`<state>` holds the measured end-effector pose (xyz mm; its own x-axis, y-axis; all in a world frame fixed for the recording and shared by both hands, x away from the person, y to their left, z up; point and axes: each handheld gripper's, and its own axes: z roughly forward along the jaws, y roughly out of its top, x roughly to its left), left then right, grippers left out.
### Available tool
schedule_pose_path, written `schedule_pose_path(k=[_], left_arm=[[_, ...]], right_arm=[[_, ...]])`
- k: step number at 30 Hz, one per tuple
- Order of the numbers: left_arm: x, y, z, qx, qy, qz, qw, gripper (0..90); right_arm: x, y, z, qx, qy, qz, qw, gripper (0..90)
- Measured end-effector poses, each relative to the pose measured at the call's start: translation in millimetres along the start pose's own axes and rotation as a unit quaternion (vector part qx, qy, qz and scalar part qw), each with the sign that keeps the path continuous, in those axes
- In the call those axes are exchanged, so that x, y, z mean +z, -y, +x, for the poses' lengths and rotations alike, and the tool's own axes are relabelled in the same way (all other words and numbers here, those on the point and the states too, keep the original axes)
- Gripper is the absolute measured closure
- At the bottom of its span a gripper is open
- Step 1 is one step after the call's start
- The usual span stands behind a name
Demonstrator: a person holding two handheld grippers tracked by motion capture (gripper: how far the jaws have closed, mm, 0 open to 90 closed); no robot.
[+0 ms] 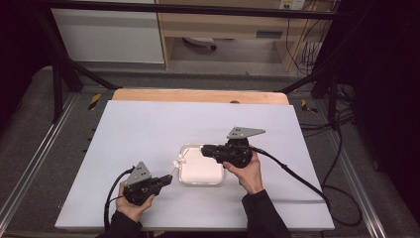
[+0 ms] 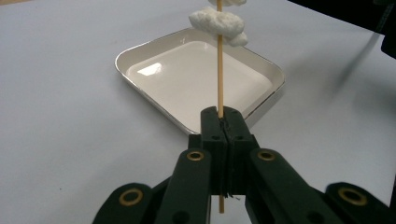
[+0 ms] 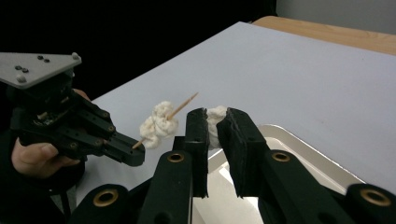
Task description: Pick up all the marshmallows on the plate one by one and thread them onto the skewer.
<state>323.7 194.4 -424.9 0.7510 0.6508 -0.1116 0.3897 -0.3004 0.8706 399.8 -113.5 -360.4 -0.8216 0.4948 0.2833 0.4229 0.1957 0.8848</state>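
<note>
Surface (image 1: 148,129) is lying white under everything, with a shallow white tray (image 1: 200,179) sitting right of centre, toward the near edge. Left tool (image 2: 222,122) is clamping a thin wooden skewer (image 2: 220,74), jaws fully closed on its lower end, just off the tray's left rim. Right tool (image 3: 214,122) is hovering over the tray, jaws partly closed on a small white soft piece (image 3: 215,122). A similar white lump (image 3: 159,124) is already sitting threaded on the skewer, its bare tip poking out toward the held piece.

Judgement: the piece is being brought to the skewer tip. Best done by keeping the skewer steady, lining the piece's middle on the point, and pushing along the stick's axis, not across it.

What the white material is, hard to tell. Skewer tip is running off the left gripper view's top edge; the jaws are hiding most of the held piece.
</note>
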Motion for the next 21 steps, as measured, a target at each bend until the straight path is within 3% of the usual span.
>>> schedule_pose_path(k=[13,21], left_arm=[[2.5,-1.2,-6.8,0.014,0.007,0.0,0.9999,88.8],[3.1,-1.5,-8.3,0.018,0.011,-0.002,0.9998,88.8]], right_arm=[[0.5,-4.9,-1.9,0.033,-0.035,-0.032,0.9983,78.8],[5.5,-4.0,-4.3,0.046,-0.048,-0.032,0.9973,78.8]])
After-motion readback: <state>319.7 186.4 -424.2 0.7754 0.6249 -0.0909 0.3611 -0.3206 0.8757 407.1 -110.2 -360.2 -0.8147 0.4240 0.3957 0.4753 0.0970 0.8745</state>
